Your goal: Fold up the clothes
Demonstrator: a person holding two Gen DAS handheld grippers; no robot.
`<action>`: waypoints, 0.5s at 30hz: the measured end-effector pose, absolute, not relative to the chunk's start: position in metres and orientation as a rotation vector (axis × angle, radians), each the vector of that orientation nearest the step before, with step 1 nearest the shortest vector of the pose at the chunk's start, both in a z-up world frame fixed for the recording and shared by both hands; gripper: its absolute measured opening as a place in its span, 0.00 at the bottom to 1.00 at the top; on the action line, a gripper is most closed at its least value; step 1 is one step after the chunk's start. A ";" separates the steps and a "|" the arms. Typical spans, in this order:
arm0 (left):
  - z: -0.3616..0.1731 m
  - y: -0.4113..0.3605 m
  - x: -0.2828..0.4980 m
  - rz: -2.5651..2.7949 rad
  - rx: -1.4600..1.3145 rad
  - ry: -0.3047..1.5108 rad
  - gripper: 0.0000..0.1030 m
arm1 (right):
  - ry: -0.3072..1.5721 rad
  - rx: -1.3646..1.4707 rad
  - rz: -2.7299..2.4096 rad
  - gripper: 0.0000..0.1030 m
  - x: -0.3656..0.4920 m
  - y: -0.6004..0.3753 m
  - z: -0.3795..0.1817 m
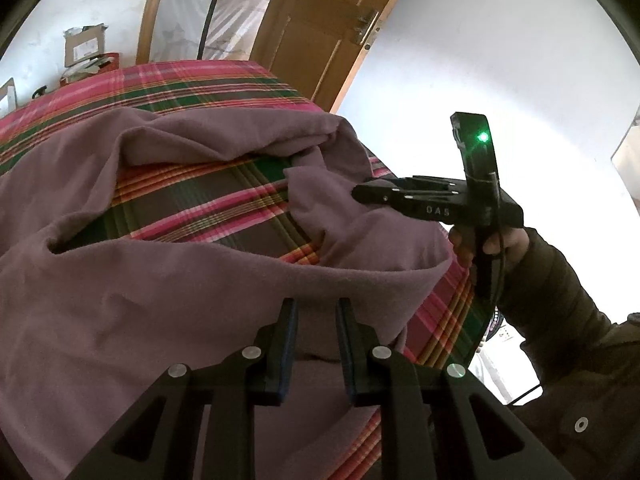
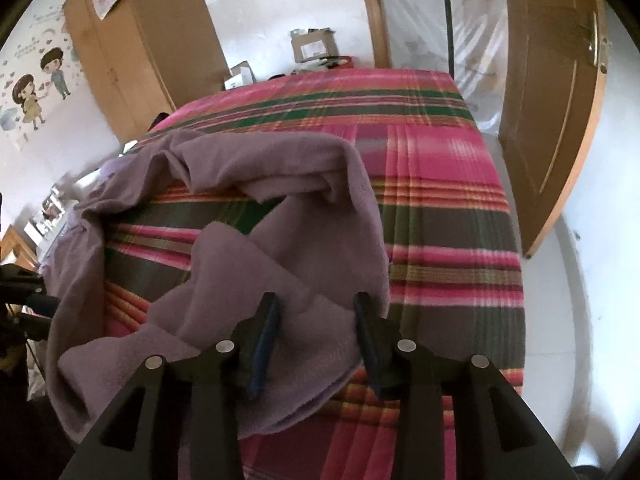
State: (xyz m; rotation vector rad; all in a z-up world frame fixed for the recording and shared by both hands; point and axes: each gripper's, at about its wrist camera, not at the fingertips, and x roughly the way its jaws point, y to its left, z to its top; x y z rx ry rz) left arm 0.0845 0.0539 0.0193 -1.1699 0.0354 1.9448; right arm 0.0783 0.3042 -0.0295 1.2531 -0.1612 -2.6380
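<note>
Plaid bed [image 1: 208,92], purple garment [image 1: 120,312], left gripper [image 1: 317,308] and right gripper [image 2: 316,300] level above it, jaws parted

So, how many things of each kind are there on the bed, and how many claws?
Purple garment: 1
Plaid bed cover: 1
Claws: 2, left claw, right claw
Total: 4

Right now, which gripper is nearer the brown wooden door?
Right. The right gripper works the purple fleece garment on the bed side facing the brown wooden door; the left gripper sits farther along the plaid bedspread.
</note>
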 end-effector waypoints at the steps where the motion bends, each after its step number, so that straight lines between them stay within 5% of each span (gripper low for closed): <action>1: 0.019 0.053 0.084 1.945 -1.170 0.034 0.19 | -0.163 1.257 -2.640 0.39 0.079 0.303 -0.030; 5: 0.017 0.054 0.081 1.950 -1.184 0.035 0.19 | -0.159 1.258 -2.651 0.38 0.085 0.302 -0.027; 7: 0.016 0.055 0.082 1.953 -1.184 0.037 0.19 | -0.123 1.243 -2.672 0.21 0.087 0.298 -0.024; 10: 0.017 0.053 0.083 1.954 -1.180 0.028 0.19 | -0.044 1.203 -2.714 0.14 0.093 0.289 -0.016; 15: 0.016 0.052 0.084 1.958 -1.177 0.018 0.19 | -0.026 1.101 -2.748 0.13 0.107 0.281 0.002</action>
